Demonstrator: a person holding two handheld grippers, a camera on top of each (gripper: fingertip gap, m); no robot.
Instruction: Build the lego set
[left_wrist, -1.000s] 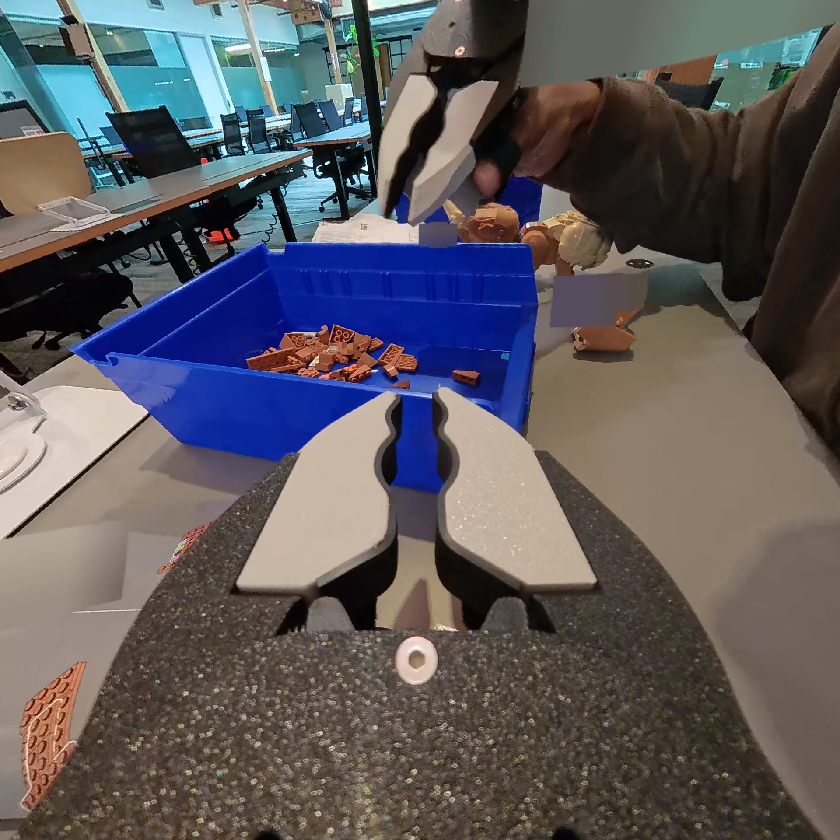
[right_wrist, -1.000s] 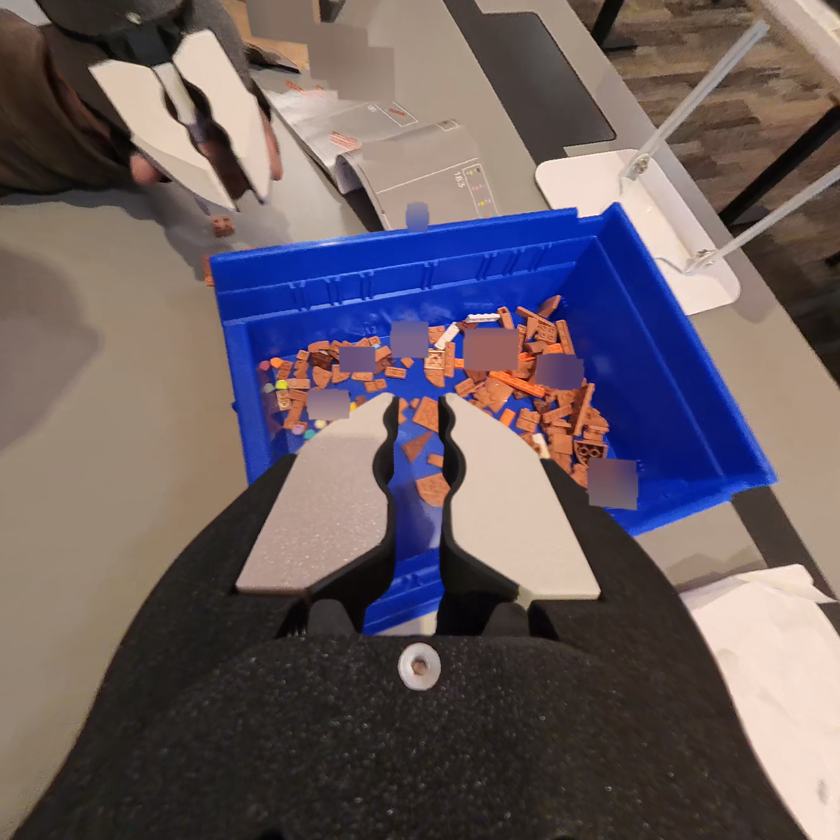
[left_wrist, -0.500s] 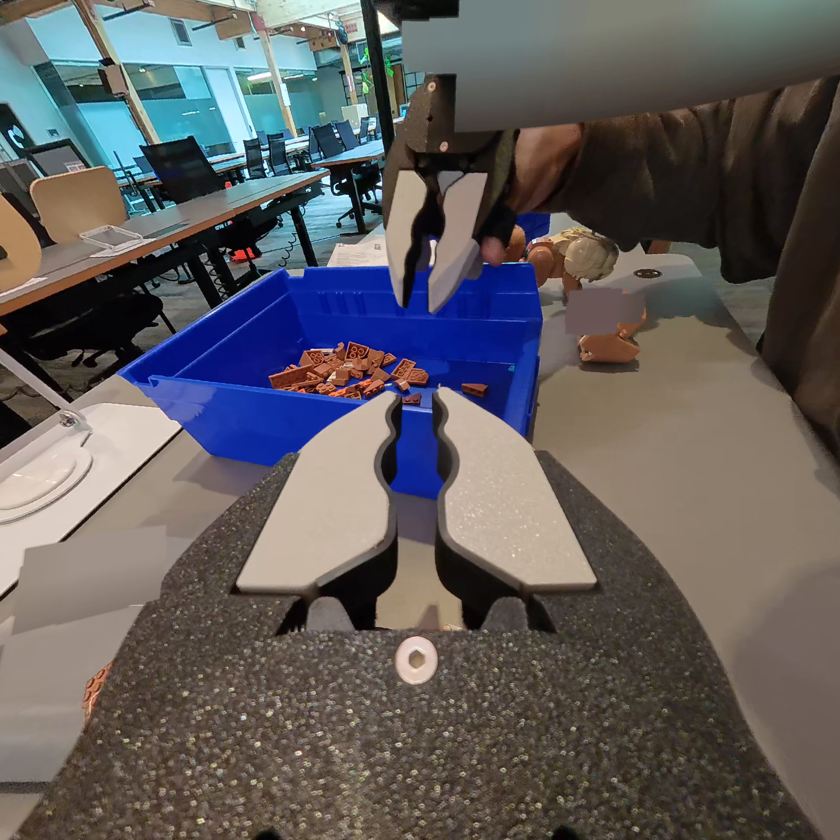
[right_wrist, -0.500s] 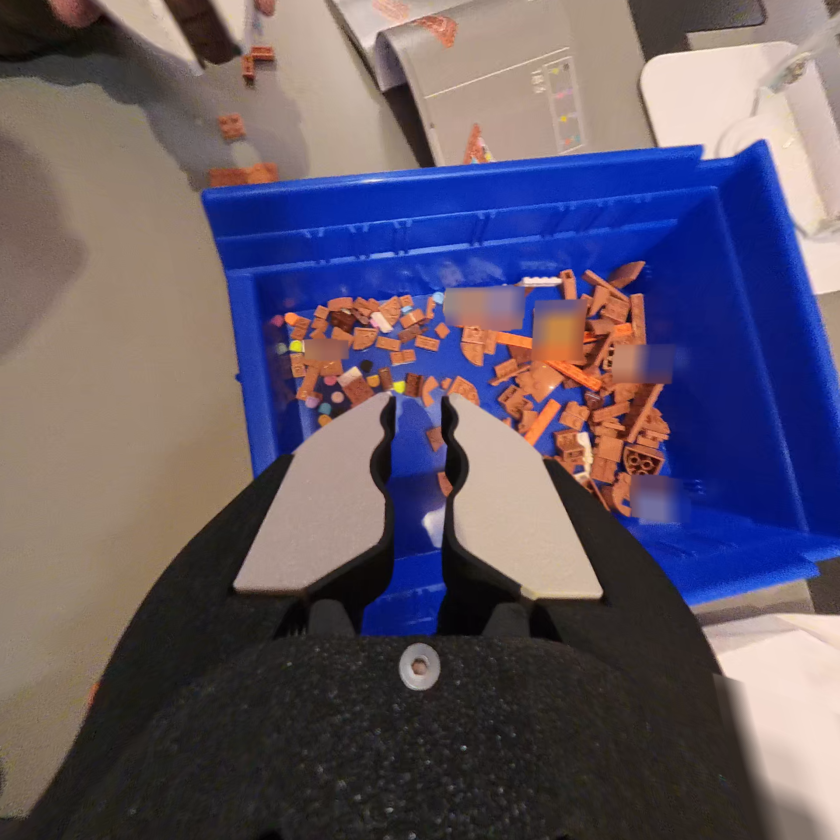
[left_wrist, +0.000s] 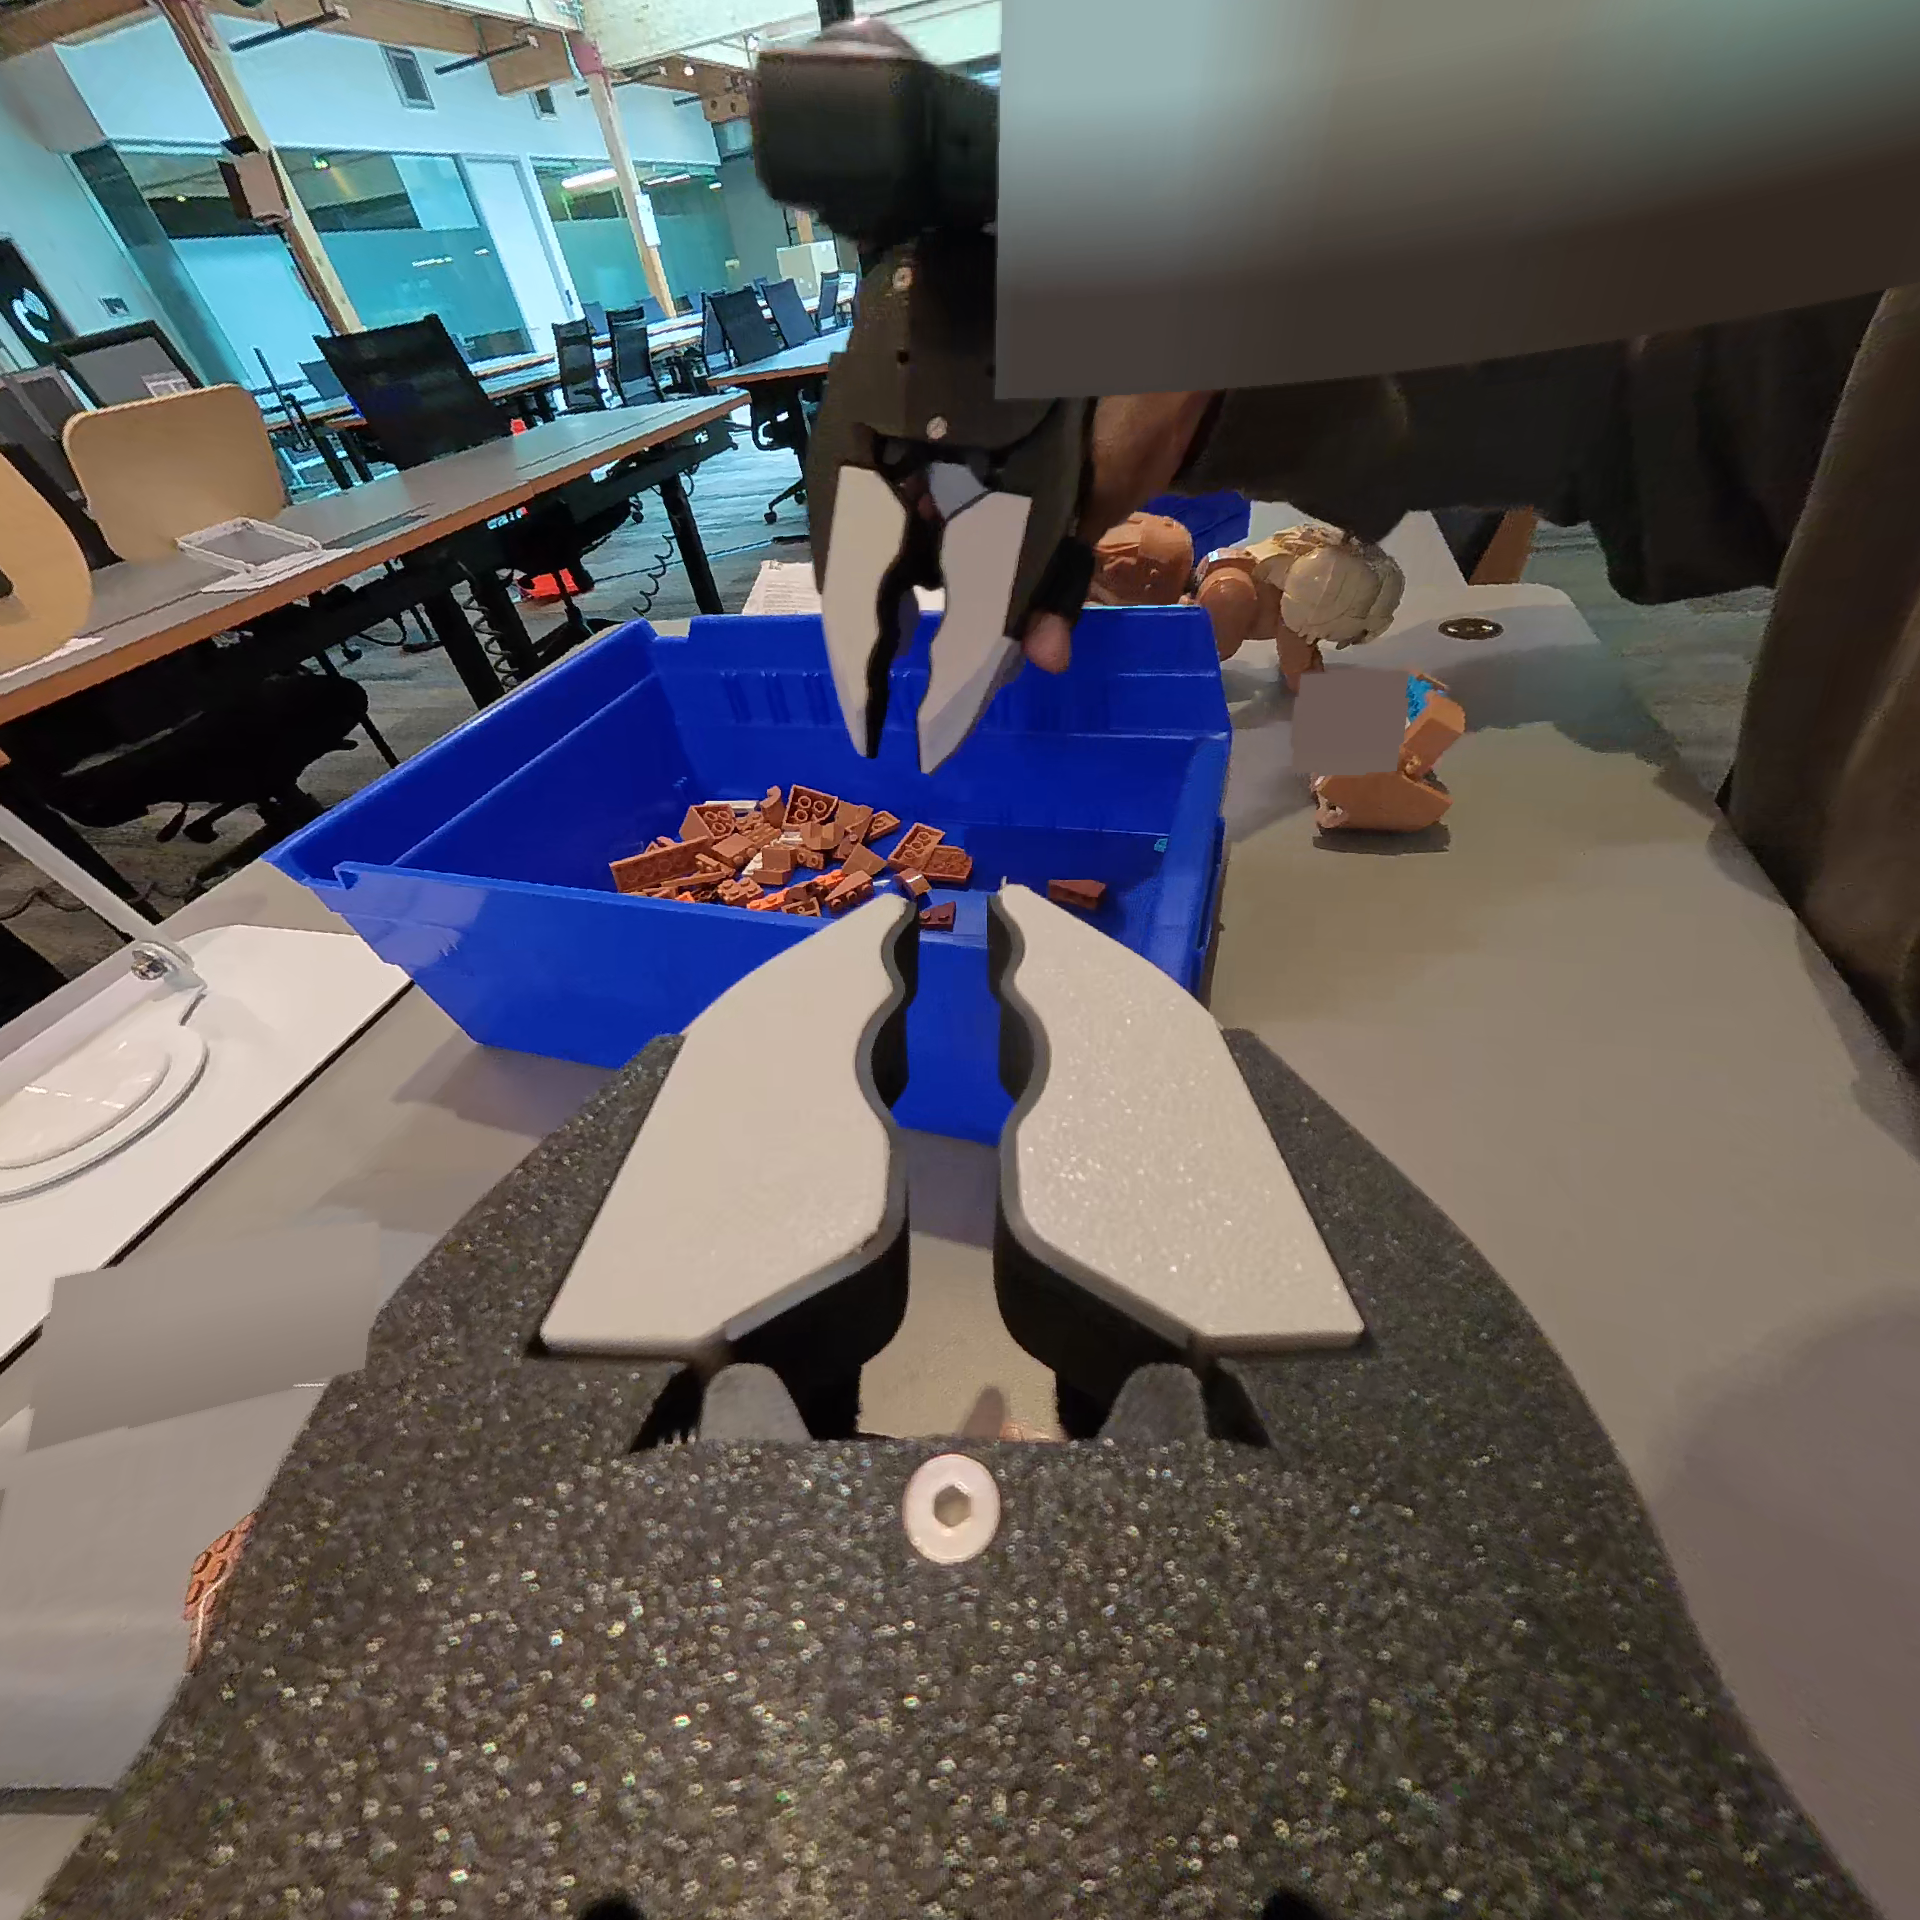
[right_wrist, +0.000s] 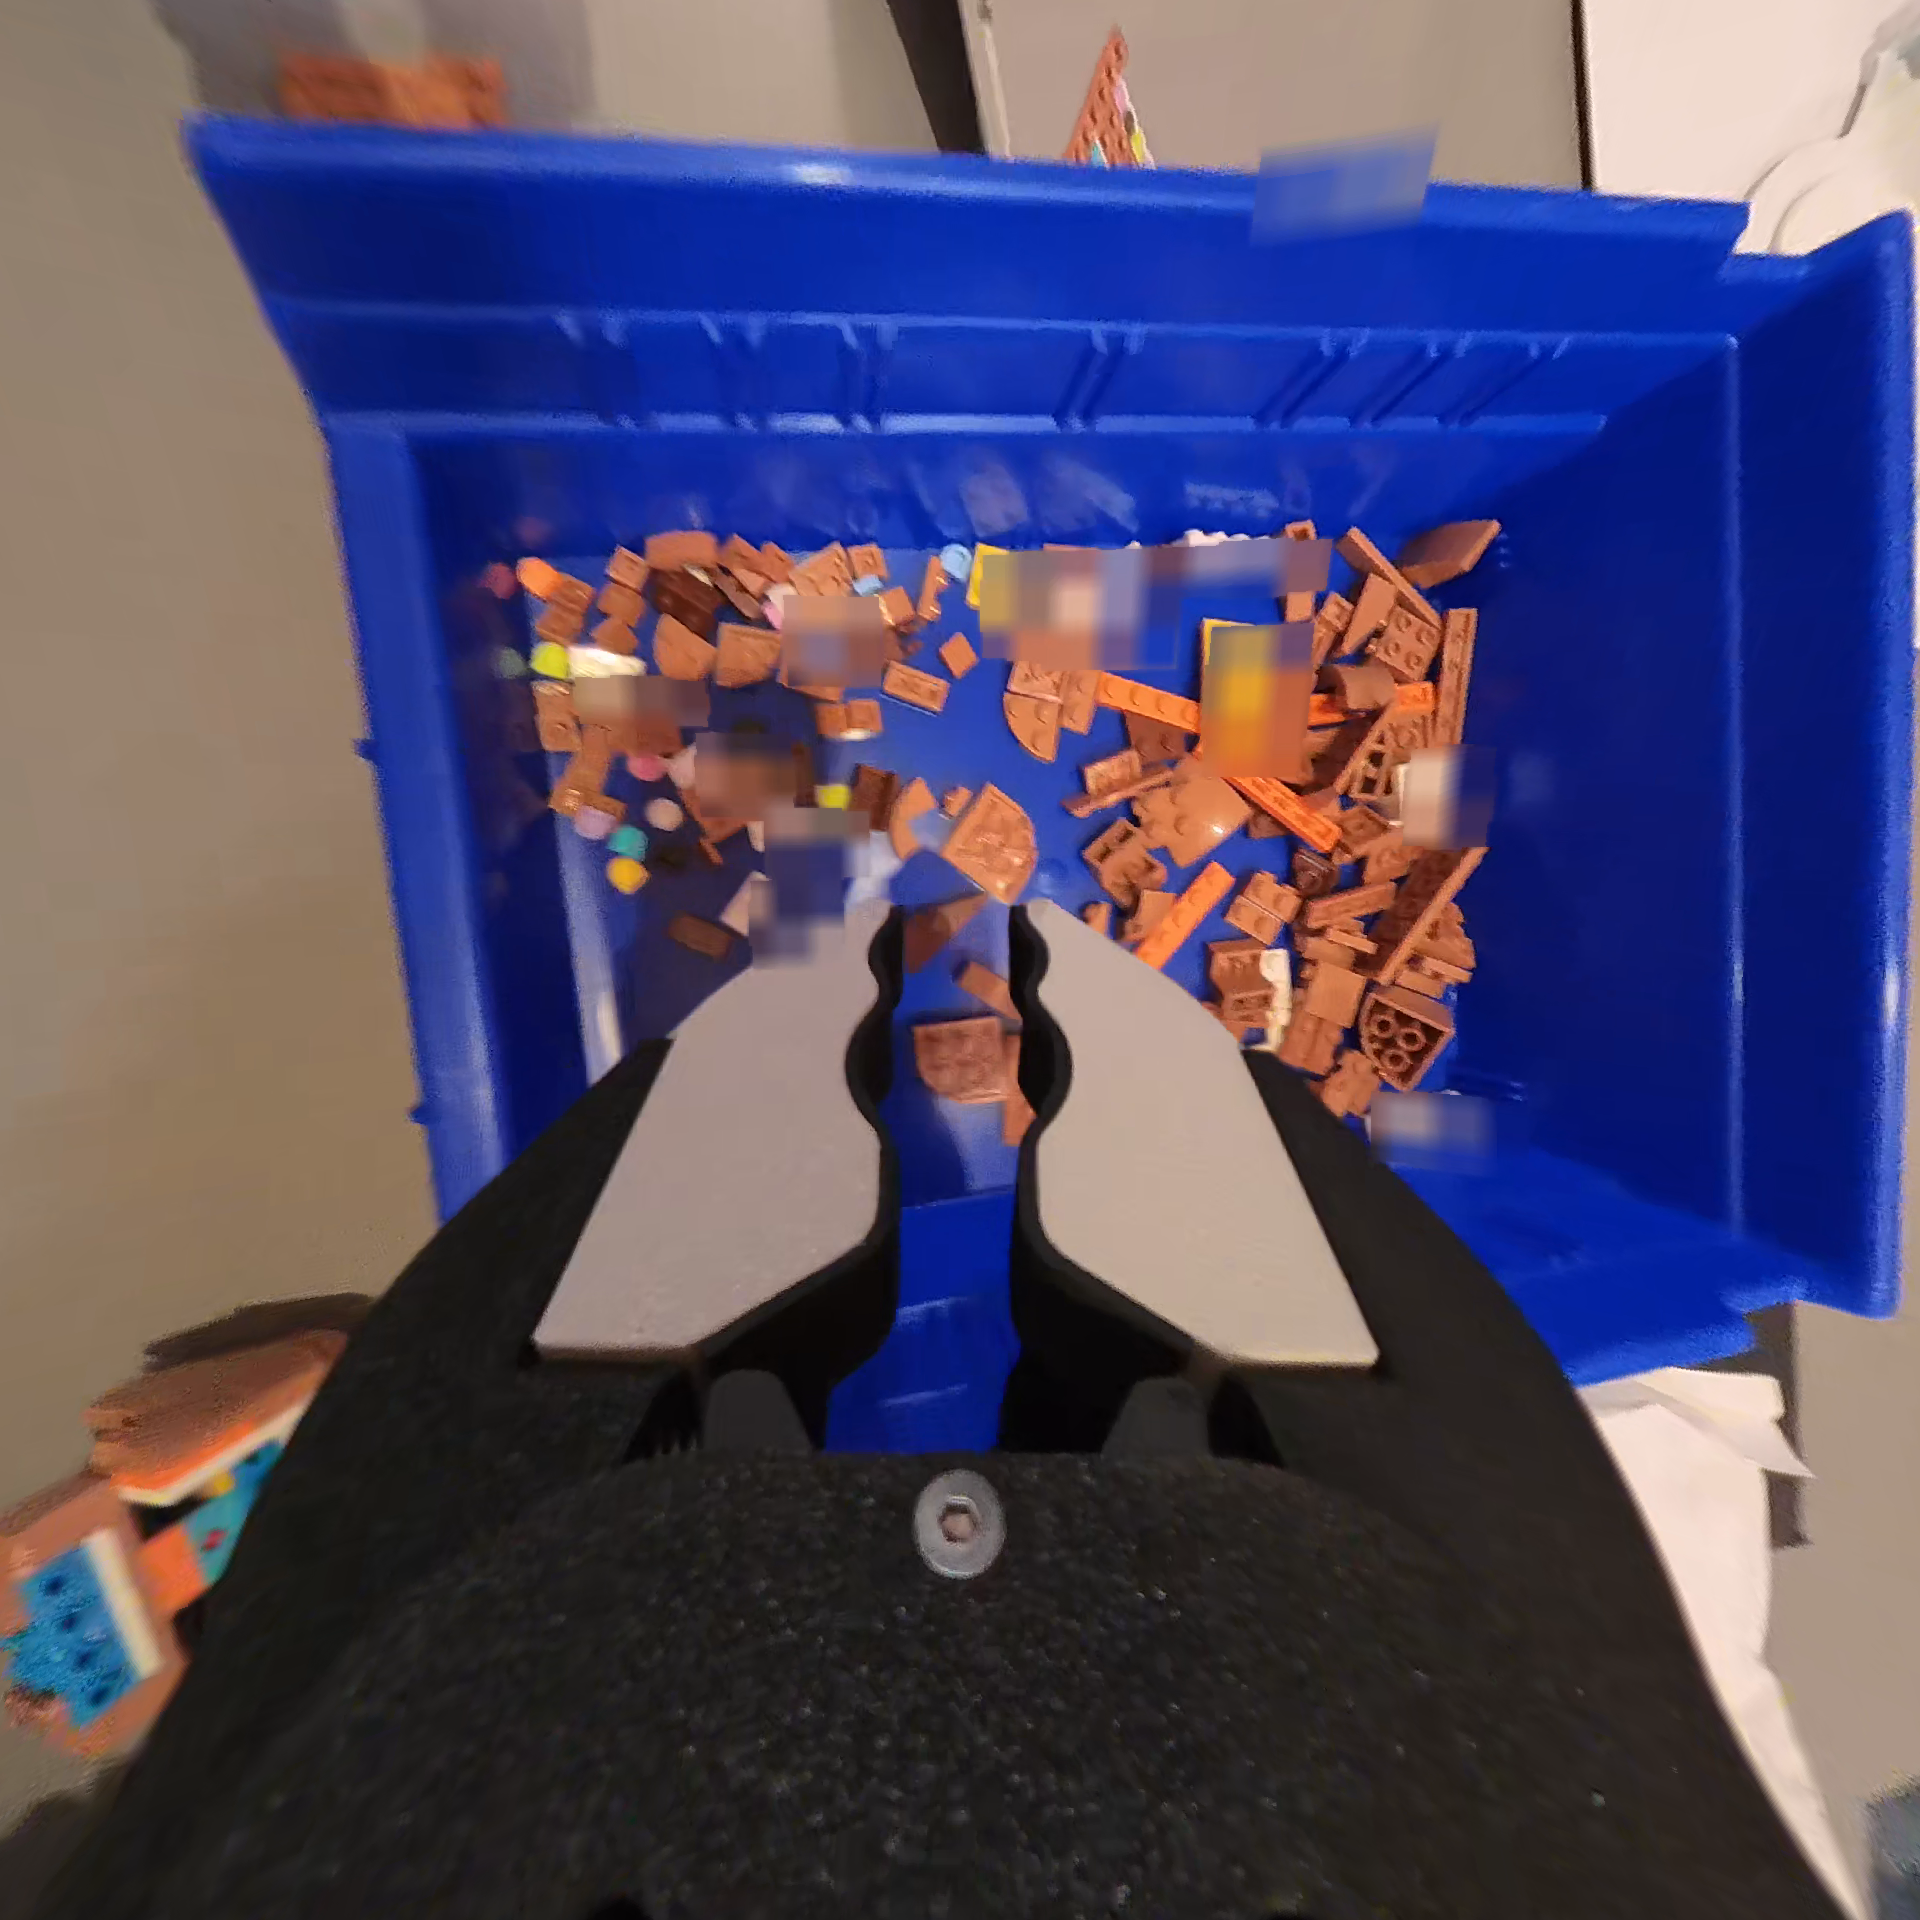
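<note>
A grey tabletop (left_wrist: 1507, 1039) fills the lower half of the left wrist view. On it sits a deep blue plastic bin (left_wrist: 582, 966), holding a loose heap of small reddish-brown lego pieces (right_wrist: 1039, 790); a few pastel round studs lie at its nine o'clock edge.

The right gripper (left_wrist: 899, 753), two grey tapered fingers on a black body, hangs point-down over the bin at twelve o'clock in the left wrist view. A second ago it was high above the far rim; it has since dropped toward the pile, and in its own view the bin has grown to fill the frame. Its jaws stand slightly parted and hold nothing. A brown quarter-round plate (right_wrist: 961, 1055) lies framed between them, seemingly the piece to be picked.

The left gripper (left_wrist: 951, 914) waits outside the near wall, jaws a little apart and empty.

At two o'clock, a part-built tan and brown lego figure (left_wrist: 1320, 592) rests on the table.
</note>
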